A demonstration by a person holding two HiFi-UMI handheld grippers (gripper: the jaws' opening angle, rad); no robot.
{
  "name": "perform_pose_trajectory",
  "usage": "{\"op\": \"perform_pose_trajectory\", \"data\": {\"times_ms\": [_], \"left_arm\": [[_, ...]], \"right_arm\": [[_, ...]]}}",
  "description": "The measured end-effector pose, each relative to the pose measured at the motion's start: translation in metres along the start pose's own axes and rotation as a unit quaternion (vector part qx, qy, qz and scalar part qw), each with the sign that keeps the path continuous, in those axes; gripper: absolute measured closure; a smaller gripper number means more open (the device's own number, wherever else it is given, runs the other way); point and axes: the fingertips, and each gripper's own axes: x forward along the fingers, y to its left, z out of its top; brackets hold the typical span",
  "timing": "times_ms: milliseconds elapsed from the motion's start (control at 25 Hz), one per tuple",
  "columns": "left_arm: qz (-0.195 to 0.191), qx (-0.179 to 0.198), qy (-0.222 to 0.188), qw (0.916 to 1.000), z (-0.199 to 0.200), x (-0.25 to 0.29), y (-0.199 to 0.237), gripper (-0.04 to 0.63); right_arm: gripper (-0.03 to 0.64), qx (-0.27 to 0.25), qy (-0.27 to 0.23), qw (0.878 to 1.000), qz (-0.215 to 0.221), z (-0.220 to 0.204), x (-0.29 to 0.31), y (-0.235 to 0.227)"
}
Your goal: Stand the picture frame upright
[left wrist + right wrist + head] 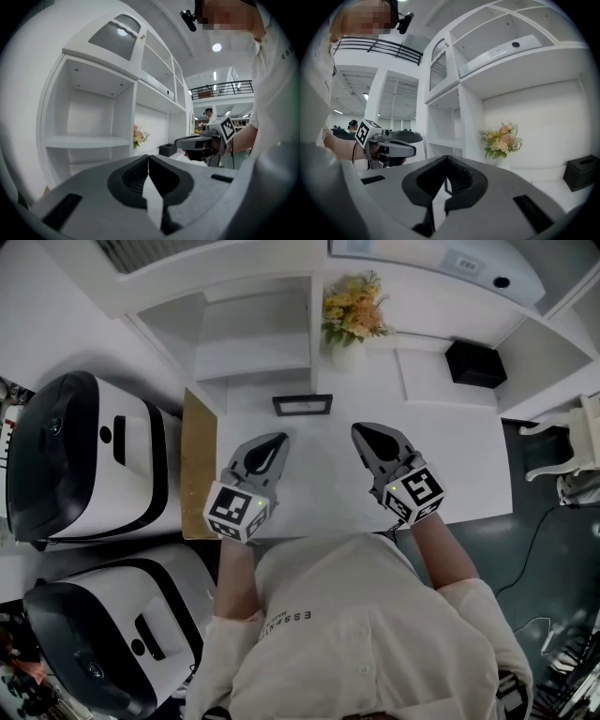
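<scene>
A small dark picture frame [302, 405] sits on the white table [469, 474] near the foot of the shelf unit. From this steep angle I cannot tell whether it lies flat or leans. Both grippers hover over the table in front of it, apart from it. My left gripper [280, 438] points at it from the near left, my right gripper [360, 429] from the near right. Both are shut with nothing between the jaws. The left gripper view shows its shut jaw tips [148, 157] and the right gripper [186, 142] beyond. The right gripper view shows its shut tips [447, 159].
Two large white-and-black appliances [84, 460] [112, 634] stand at the left beside a wooden board [199, 465]. A vase of flowers [352, 320] and a black box [476, 364] sit at the back by the white shelves [253, 343].
</scene>
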Motion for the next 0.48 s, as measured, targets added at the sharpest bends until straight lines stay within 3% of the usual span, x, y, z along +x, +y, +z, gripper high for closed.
{"op": "perform_pose_trajectory", "data": {"times_ms": [480], "left_arm": [[-0.001, -0.011, 0.006, 0.9999, 0.0005, 0.0071, 0.0026, 0.593]], "right_arm": [[0.603, -0.034, 0.016, 0.999, -0.013, -0.0016, 0.0035, -0.0075]]}}
